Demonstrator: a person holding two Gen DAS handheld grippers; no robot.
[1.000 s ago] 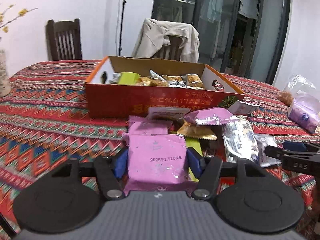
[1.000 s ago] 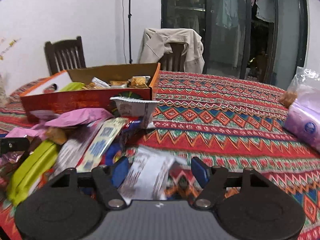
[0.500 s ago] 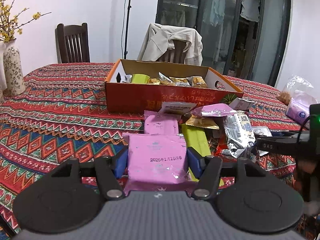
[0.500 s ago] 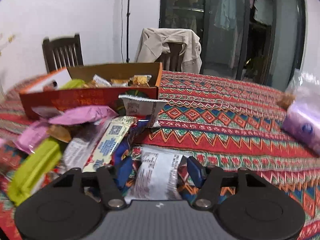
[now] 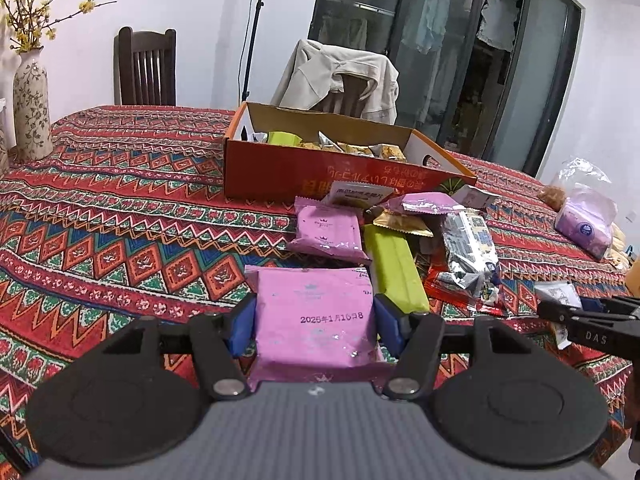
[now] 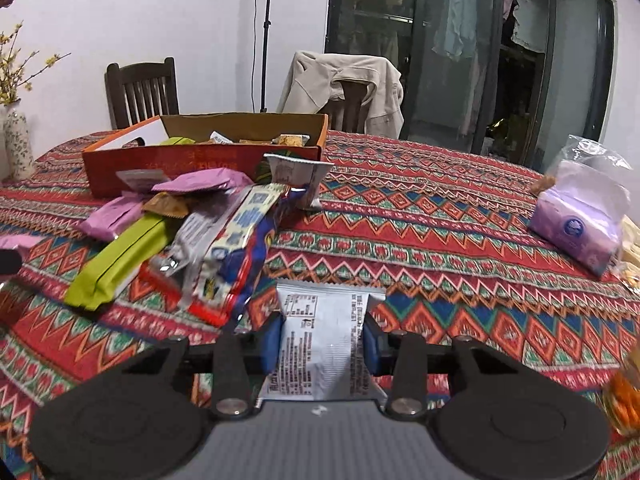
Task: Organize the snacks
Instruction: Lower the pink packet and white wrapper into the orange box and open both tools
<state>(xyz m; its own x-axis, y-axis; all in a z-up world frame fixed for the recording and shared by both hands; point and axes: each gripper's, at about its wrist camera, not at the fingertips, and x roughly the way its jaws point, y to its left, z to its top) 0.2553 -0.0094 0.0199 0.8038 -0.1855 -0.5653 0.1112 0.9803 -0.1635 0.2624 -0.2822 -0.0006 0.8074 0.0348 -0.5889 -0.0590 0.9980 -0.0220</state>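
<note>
My left gripper (image 5: 314, 322) is shut on a pink snack packet (image 5: 316, 320), held above the patterned tablecloth. My right gripper (image 6: 322, 342) is shut on a white-and-silver snack packet (image 6: 320, 344); it also shows at the right edge of the left wrist view (image 5: 588, 320). An orange cardboard box (image 5: 280, 168) with several snacks in it stands behind a pile of loose packets: another pink packet (image 5: 328, 232), a green bar (image 5: 394, 268) and a silver packet (image 5: 470, 246). The box (image 6: 160, 160) and pile (image 6: 192, 236) lie to the left in the right wrist view.
A floral vase (image 5: 30, 108) stands at the table's far left. A plastic bag with a purple tissue pack (image 6: 576, 224) lies at the right. Two chairs (image 5: 146, 68) stand behind the table, one draped with a beige jacket (image 5: 340, 76).
Both grippers have lifted and pulled back from the pile with their packets. My right gripper closed on the white packet, which lay loose between its fingers a second ago.
</note>
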